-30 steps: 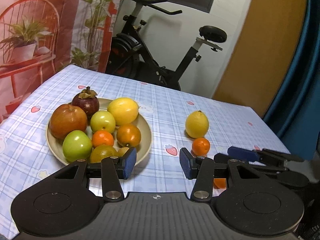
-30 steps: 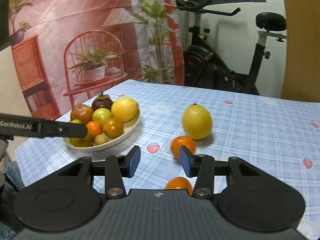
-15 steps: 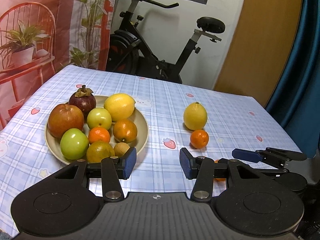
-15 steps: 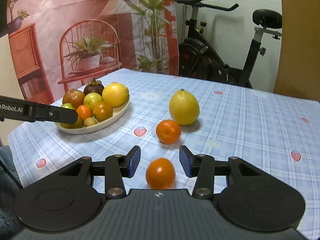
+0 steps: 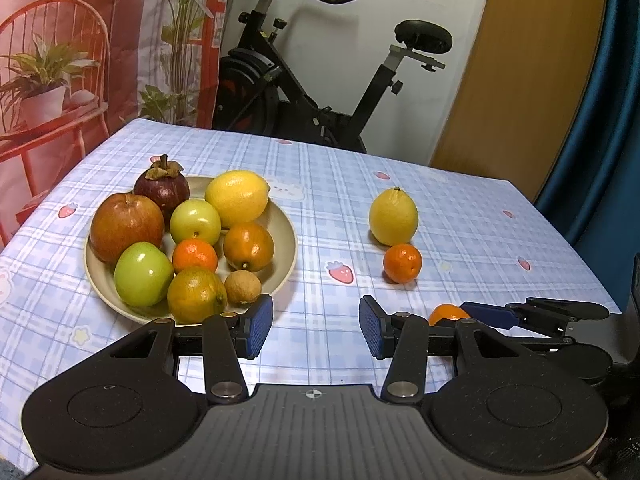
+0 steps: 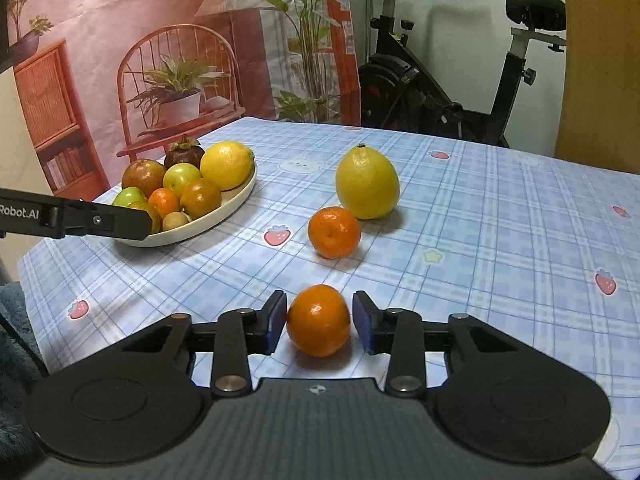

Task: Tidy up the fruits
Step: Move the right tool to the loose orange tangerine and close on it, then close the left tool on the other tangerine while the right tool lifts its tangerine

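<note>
A small mandarin [image 6: 318, 320] lies on the tablecloth between the pads of my right gripper [image 6: 320, 318], whose jaws are closing; a thin gap still shows at the right pad. The left wrist view shows this mandarin [image 5: 446, 314] partly hidden behind my right gripper's fingers [image 5: 492, 314]. A second mandarin [image 6: 334, 232] and a lemon [image 6: 367, 184] sit further back. A beige plate [image 5: 286, 240] at the left holds several fruits. My left gripper [image 5: 316, 326] hovers open and empty just in front of the plate.
The table wears a blue checked cloth [image 6: 500, 220] with strawberry prints. Its right edge [image 5: 580, 248] drops beside a blue curtain. An exercise bike [image 5: 320, 92] stands behind the far edge. My left gripper's finger [image 6: 100, 220] reaches across the plate's front.
My right gripper has advanced so the near mandarin sits between its fingers, and its jaws have narrowed around it. The left gripper has stayed about where it was, equally open.
</note>
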### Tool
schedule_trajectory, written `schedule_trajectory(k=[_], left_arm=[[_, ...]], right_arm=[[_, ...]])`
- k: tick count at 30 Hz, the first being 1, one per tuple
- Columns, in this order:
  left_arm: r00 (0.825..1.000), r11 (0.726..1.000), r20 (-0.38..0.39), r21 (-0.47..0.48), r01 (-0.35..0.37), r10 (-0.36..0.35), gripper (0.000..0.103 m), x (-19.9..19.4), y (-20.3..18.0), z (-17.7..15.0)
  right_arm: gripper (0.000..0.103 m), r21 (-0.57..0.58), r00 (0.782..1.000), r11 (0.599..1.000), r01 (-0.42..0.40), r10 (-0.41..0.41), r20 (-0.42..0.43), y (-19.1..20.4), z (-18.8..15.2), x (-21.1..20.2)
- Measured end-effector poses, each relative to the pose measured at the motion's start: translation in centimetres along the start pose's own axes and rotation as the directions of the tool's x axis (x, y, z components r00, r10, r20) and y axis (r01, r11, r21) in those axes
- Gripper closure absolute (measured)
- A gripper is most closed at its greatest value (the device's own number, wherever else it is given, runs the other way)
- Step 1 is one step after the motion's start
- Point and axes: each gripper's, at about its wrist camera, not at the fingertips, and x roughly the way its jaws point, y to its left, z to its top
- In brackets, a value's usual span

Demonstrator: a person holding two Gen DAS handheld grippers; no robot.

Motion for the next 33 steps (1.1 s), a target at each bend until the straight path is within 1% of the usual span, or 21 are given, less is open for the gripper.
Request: schedule_trajectory(k=[7,9,12,14,17,19,23,28,33], left_arm=[[1.000,1.000,-0.024,0.002,-0.002,0.002,0.053,0.4,0.0,-0.2],[1.000,1.000,-0.025,0.011,0.000,0.000,0.053,0.5,-0.1,0.1],[1.000,1.000,-0.025,0.018,0.008,-0.008,0.053,1.1,-0.6,0.8],[0.999,0.998,-0.028,0.062,0.024,-0.022,0.053,1.9,-1.5,1.2],[0.998,0.992,-0.041,0.111,0.057,-0.053,0.053,3.1,-2.8,1.6],[0.995,0.990,-0.060,0.116,0.084,-0.077,0.053,4.2,-3.5,2.0],[0.993,0.987,-0.074,0.127,0.102,-0.093,0.053,6.5,-4.9,3.1],[0.992,0.987,-0.086,0.124,0.105,-0.095,0.053,9.3,-6.5,3.7],[0.987,0.985,-0.126,0.132,0.111,-0.095,0.053,11.2,-7.7,3.4]], right_arm=[[0.066,-0.002,1.000,1.000,-0.018,0.018,-0.002,-0.1,-0.1,0.0],[0.066,0.003,0.999,1.000,-0.026,0.026,0.025,-0.2,-0.1,-0.2],[0.066,0.004,0.996,1.000,0.002,-0.002,0.090,-0.7,0.2,-0.8],[0.066,0.007,0.992,1.000,0.030,-0.031,0.122,-1.2,0.2,-1.0],[0.066,0.028,0.989,0.998,0.059,-0.062,0.131,-2.1,0.0,-0.8],[0.066,0.043,0.988,0.997,0.071,-0.076,0.135,-2.7,-0.2,-0.8],[0.066,0.085,0.984,0.993,0.080,-0.092,0.151,-4.0,-0.2,-1.0],[0.066,0.141,0.984,0.988,0.067,-0.088,0.153,-5.1,-0.4,-1.2],[0.066,0.167,0.984,0.985,0.051,-0.078,0.159,-5.7,-0.4,-1.5]])
